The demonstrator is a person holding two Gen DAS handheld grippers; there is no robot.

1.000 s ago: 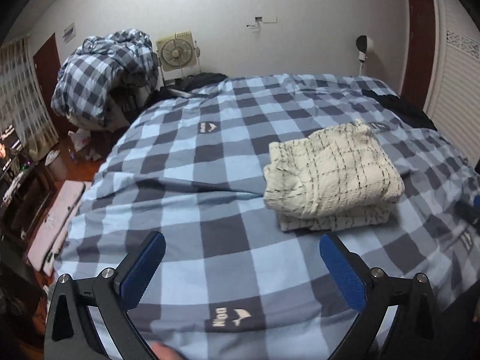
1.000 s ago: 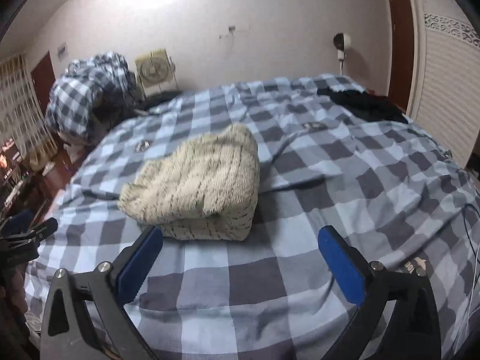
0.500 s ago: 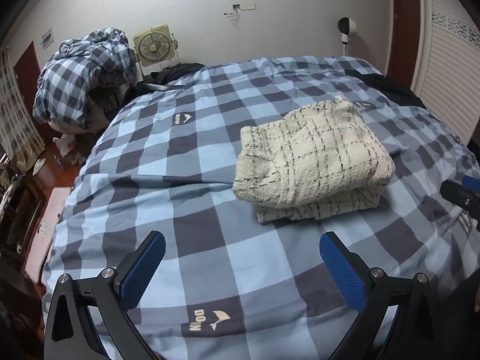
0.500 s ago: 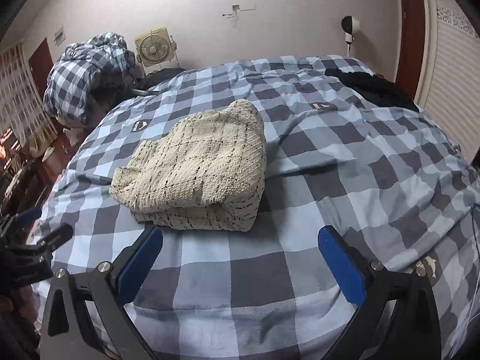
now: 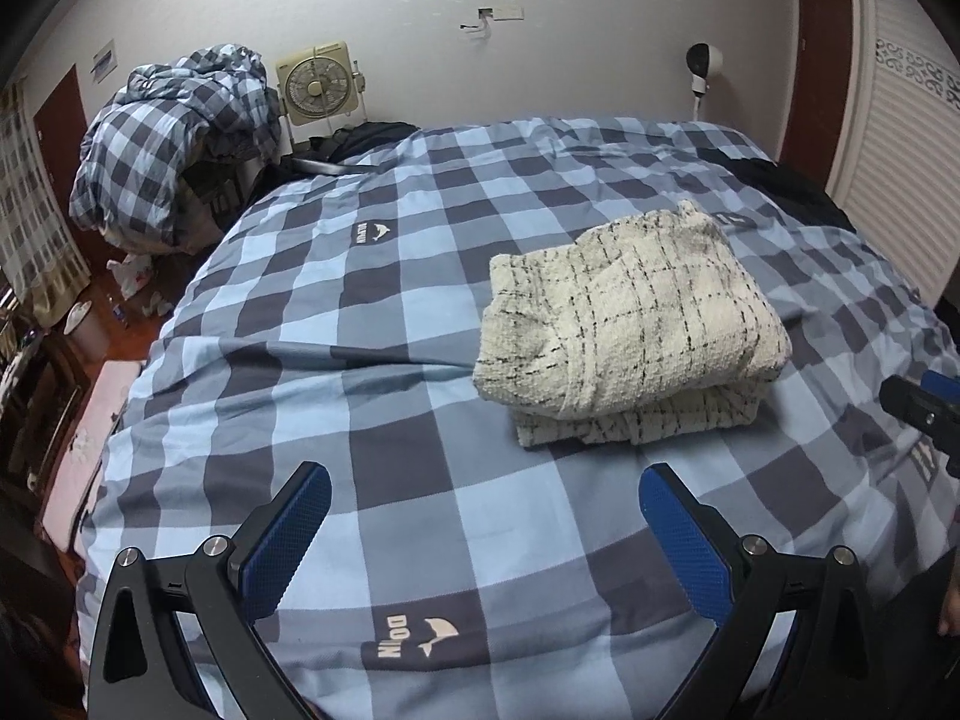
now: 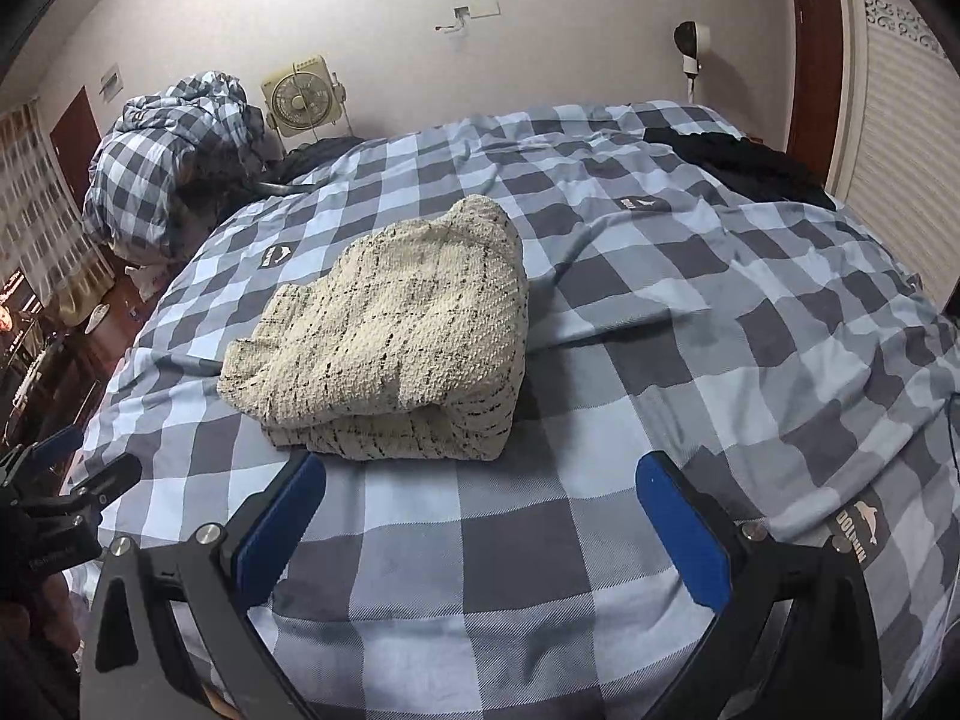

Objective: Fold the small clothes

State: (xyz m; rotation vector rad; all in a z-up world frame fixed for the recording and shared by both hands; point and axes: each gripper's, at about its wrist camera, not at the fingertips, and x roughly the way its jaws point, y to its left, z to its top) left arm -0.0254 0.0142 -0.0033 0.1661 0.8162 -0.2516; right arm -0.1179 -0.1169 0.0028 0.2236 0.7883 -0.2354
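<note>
A cream knitted garment with thin black check lines (image 5: 630,324) lies folded in a thick bundle on the blue checked bed cover (image 5: 372,312). It also shows in the right wrist view (image 6: 390,336). My left gripper (image 5: 486,492) is open and empty, held above the cover in front of the bundle and to its left. My right gripper (image 6: 480,480) is open and empty, just in front of the bundle's near edge. The right gripper's tip shows at the right edge of the left wrist view (image 5: 924,414); the left gripper shows at the left edge of the right wrist view (image 6: 66,492).
A heap of checked bedding (image 5: 174,150) and a box fan (image 5: 318,87) stand beyond the bed's far left corner. A dark garment (image 6: 738,162) lies at the bed's far right. Clutter covers the floor on the left (image 5: 84,324). A white louvred wardrobe (image 5: 900,138) stands on the right.
Both grippers have drawn back and risen from the bundle; the bed now sits lower and more centred in each view. The bundle has not moved. Both grippers stay open.
</note>
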